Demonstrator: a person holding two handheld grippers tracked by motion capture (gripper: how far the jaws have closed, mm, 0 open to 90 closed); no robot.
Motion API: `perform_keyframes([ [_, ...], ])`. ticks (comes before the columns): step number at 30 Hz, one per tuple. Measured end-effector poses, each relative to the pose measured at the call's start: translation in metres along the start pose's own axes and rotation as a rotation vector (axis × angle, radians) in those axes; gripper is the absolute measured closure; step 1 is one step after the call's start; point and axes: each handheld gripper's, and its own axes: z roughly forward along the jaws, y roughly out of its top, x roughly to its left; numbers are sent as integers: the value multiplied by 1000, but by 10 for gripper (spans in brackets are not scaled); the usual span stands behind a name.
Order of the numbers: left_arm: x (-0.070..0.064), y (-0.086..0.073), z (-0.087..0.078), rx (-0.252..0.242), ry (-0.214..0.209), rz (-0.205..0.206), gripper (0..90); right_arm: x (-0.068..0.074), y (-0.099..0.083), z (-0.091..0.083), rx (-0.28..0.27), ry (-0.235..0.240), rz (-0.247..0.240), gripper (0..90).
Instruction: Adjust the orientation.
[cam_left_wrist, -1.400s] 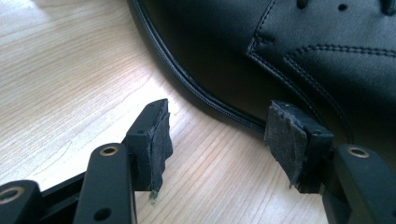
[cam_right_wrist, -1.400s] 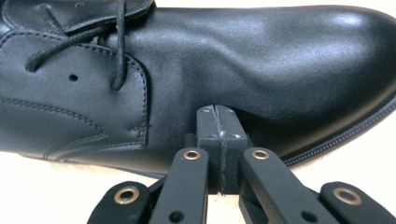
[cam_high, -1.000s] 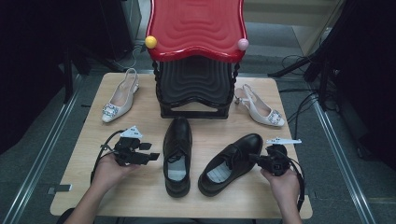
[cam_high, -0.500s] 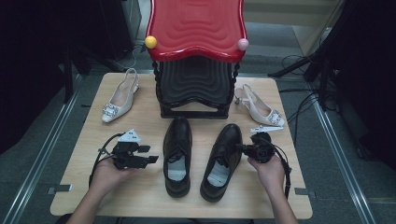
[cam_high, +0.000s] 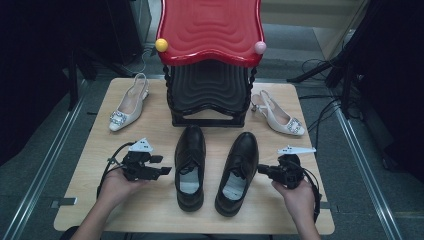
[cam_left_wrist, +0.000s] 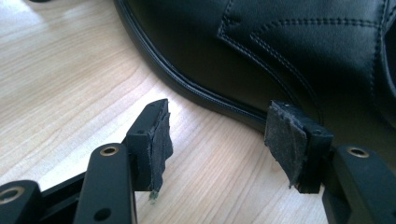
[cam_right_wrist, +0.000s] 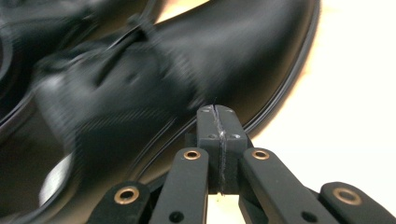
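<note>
Right black shoe (cam_high: 237, 172) has swung round since a second ago: it lay angled with toe out to the right, now it sits nearly parallel to the left black shoe (cam_high: 190, 167), toes toward the rack. Right gripper (cam_high: 264, 170), jaws pressed together and empty, has its tip against that shoe's outer side, so it looks like a closed-jaw nudge, not a grasp. Left gripper (cam_high: 164, 171) has barely moved; jaws spread, just beside the left shoe's outer edge, not touching it. Both shoes sit mid-counter (cam_high: 150, 210), near each other but apart. Pair looks almost lined up; small straightening probably left. Farther back: red and black shoe rack (cam_high: 210, 60), white heels (cam_high: 127, 107) either side.
</note>
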Motion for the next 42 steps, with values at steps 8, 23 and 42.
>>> perform_keyframes([
  [8,2,7,5,-1,-5,15,402,15,-21,-1,58,-8,-22,900],
  [23,4,12,11,2,-19,15,402,28,-24,11,94,3,-40,900],
  [42,5,12,11,6,-20,12,397,11,-12,20,90,-39,-2,900],
])
